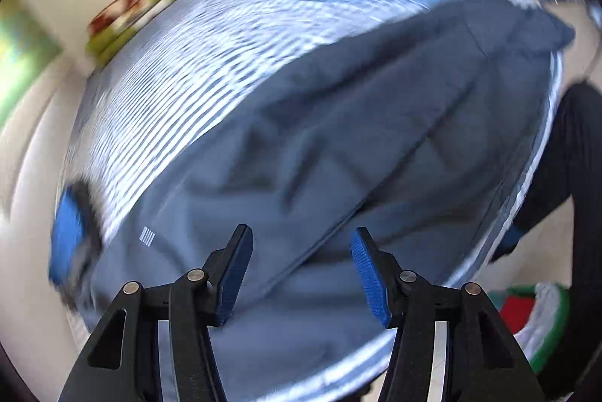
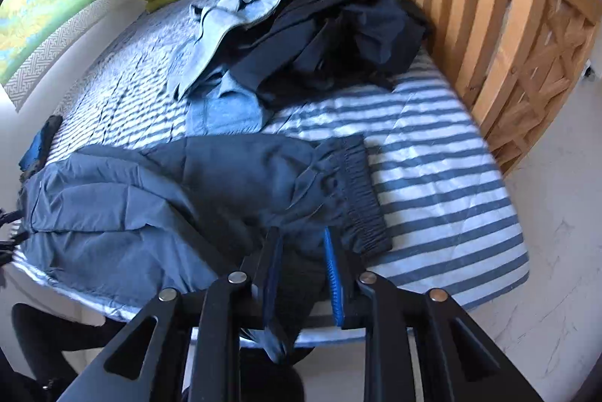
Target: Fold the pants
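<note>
A: Where are the pants (image 2: 158, 191) lying?
B: Across the lower middle of the right view, spread on the striped bed (image 2: 444, 176), waistband toward the right.
A: What is the right gripper (image 2: 303, 274) doing?
B: It is gripping pants fabric near the waistband.
A: And the left gripper (image 1: 301, 274)?
B: It is hanging spread apart over the pants, holding nothing.

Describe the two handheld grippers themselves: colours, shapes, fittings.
The left gripper and right gripper look alike: matte black angular linkage arms with triangular cut-outs, round silver pivot pins, and two flat fingers faced with ribbed blue pads. Pale strips show between the left gripper's arms. No cables or sleeves are visible.
</note>
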The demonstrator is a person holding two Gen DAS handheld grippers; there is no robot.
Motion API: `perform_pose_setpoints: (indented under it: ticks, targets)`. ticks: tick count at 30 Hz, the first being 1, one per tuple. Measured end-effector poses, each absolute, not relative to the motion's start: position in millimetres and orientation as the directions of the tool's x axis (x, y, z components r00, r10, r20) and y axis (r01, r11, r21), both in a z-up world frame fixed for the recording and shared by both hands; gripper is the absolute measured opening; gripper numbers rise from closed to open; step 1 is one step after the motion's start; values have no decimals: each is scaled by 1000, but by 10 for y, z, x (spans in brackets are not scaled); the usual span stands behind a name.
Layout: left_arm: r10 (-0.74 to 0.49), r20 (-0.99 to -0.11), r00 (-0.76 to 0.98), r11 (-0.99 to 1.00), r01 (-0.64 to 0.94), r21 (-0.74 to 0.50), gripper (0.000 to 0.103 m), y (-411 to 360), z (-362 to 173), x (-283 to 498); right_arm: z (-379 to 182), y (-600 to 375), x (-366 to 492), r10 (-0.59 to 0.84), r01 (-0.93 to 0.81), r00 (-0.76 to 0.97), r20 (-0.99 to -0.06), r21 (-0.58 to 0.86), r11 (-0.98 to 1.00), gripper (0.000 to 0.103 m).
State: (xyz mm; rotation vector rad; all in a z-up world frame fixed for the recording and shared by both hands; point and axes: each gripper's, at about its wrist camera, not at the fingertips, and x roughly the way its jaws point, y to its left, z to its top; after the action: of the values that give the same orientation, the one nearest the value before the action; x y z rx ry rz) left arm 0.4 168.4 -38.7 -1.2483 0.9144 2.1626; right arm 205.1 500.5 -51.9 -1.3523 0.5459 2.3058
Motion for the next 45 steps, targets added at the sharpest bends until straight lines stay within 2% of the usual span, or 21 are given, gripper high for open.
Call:
perform_pose_setpoints:
  ticks: [3,7,9,10,12,15,18,22,26,29,32,36,37,40,42,45]
  targets:
    - [76,-902,-424,-594,-746,301,58,2156,-594,-89,-557,4968,1953,96,-509,-421,-902,148,-848,35]
    - [53,-922,-382,-562,-775,289,58,2423,-809,-234,-526,4855,1927,7,-433,-429,-903,199,-879,36]
    - [54,-925,-375,-563,-777,282,56,2471,-832,-275,-525,4719,1882,40,-383,-401,-915,128,-915,36]
    - [62,-928,-367,-568,-777,270,53,2487,-836,-290,-553,4667,1843,74,-366,-376,-924,75,-927,36]
    - [62,-935,-349,-568,-782,255,37,2504,-865,-294,-677,4672,1763,116,-351,-325,-939,5,-936,36]
    - [60,-937,-345,-565,-785,252,20,2521,-906,-311,-836,4859,1693,108,-398,-280,-954,13,-917,36]
    - [64,-939,-338,-562,-790,246,10,2515,-922,-361,-1007,5058,1709,64,-448,-252,-966,57,-892,43]
    - [102,-940,-324,-576,-790,210,5,2455,-793,-344,-1079,5021,1796,16,-423,-245,-970,92,-902,41]
    - [129,-938,-323,-603,-776,184,4,2324,-584,-237,-949,4950,1873,37,-400,-261,-965,73,-914,23]
    - [151,-937,-314,-629,-762,154,3,2229,-446,-239,-827,4949,1879,73,-414,-268,-961,46,-909,20]
    - [176,-931,-319,-629,-764,143,3,2157,-276,-170,-569,4935,1831,133,-397,-286,-949,-9,-918,20]
    - [230,-937,-264,-621,-781,67,3,2124,-178,-8,-162,5032,1647,271,-381,-320,-908,-138,-914,20]
    - [245,-941,-233,-613,-789,35,3,2142,-199,56,-120,5076,1546,316,-382,-320,-893,-184,-905,20]
    - [239,-958,-160,-617,-787,-23,4,2227,-386,119,-317,5201,1193,320,-357,-294,-901,-207,-911,21]
    - [222,-969,-110,-643,-763,-60,17,2219,-483,101,-481,5311,1102,323,-378,-248,-914,-216,-900,24]
    - [273,-958,-85,-669,-732,-126,22,2059,-366,92,-460,5450,1307,250,-459,-301,-920,-90,-884,30]
